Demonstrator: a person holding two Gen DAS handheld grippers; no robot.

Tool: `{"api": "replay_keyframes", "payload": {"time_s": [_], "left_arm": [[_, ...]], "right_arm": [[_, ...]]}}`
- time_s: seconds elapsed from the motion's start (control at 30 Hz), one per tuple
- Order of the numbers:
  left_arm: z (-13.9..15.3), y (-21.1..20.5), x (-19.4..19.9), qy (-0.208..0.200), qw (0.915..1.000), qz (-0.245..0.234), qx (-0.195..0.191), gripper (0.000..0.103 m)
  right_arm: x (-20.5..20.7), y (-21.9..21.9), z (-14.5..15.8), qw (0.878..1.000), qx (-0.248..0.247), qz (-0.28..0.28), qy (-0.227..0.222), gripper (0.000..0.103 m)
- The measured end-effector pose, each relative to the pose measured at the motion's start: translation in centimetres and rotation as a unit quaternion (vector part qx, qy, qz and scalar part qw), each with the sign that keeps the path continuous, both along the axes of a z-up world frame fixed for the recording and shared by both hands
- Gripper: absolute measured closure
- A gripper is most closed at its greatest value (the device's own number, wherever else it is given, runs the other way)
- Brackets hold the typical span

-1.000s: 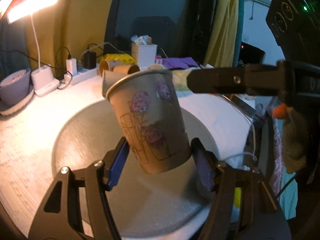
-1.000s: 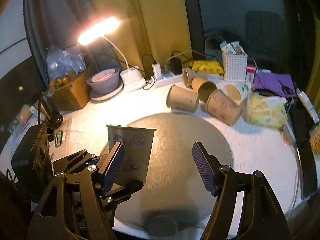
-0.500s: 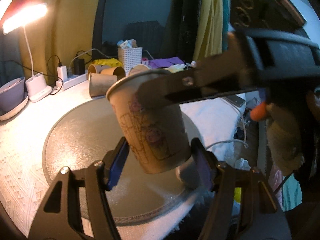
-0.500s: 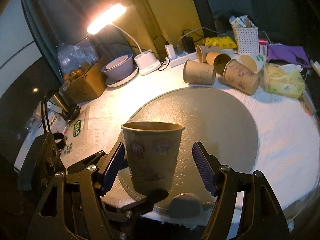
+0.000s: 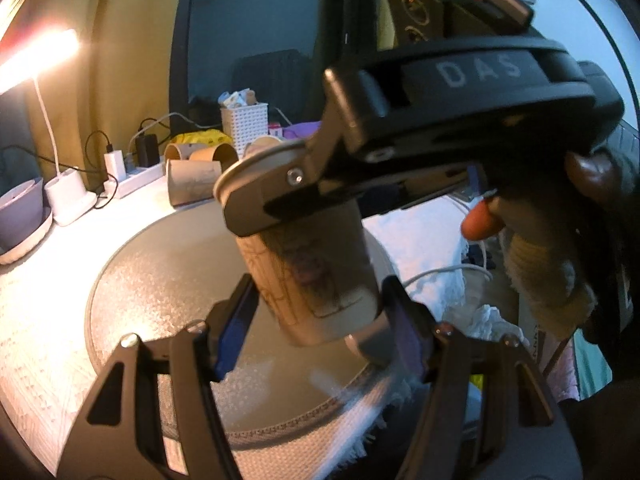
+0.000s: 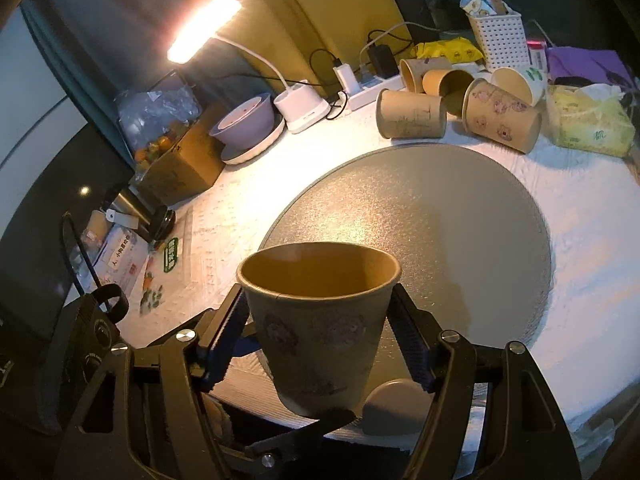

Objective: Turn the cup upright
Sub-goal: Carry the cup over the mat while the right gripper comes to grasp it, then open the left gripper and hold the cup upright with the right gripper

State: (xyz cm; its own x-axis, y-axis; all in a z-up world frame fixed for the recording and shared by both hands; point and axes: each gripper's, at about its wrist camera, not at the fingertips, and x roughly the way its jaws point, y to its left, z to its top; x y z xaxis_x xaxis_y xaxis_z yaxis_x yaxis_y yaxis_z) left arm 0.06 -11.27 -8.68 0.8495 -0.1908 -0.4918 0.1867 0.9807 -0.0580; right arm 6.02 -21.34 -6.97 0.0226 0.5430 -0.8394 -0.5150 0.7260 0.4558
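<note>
My left hand-held gripper (image 5: 316,328) is clenched on the base of the paper cup (image 5: 308,256), both blue pads pressed to its lower wall. The cup is mouth-up and a little tilted, held in the air over the near edge of the round grey mat (image 5: 168,276) on the bench (image 6: 592,216).

My right hand-held gripper (image 6: 320,344) brackets the same cup (image 6: 320,320) just under the rim; its pads look to touch the wall, but whether they are squeezing I cannot tell.

So I judge the flip itself done: the cup's opening faces up. What is left, as I see it, is to settle which gripper carries it, level it, stand it on the mat, and let go.

Farther right, four other cups (image 6: 412,114) lie on their sides beyond the mat.
</note>
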Motion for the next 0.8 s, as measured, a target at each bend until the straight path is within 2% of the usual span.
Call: {"api": "replay_keyframes", "payload": {"time_s": [0.47, 0.5, 0.53, 0.6, 0.8], "left_arm": [[-0.4, 0.6, 1.0, 0.023, 0.9996, 0.013, -0.007, 0.037], [-0.5, 0.6, 1.1, 0.028, 0.9995, 0.017, -0.006, 0.035], [-0.7, 0.6, 1.3, 0.035, 0.9991, 0.021, -0.005, 0.027], [-1.0, 1.0, 1.6, 0.045, 0.9986, 0.028, -0.010, 0.021], [-1.2, 1.6, 1.9, 0.051, 0.9979, 0.038, -0.016, 0.020]], "right_arm": [[0.4, 0.3, -0.3, 1.000, 0.002, 0.002, 0.004, 0.034], [0.4, 0.3, -0.3, 1.000, 0.000, 0.003, 0.002, 0.034], [0.4, 0.4, -0.3, 1.000, -0.003, 0.003, -0.001, 0.034], [0.4, 0.4, -0.1, 1.000, -0.005, 0.003, -0.007, 0.034], [0.4, 0.6, 0.7, 0.999, -0.023, 0.000, -0.048, 0.034]]}}
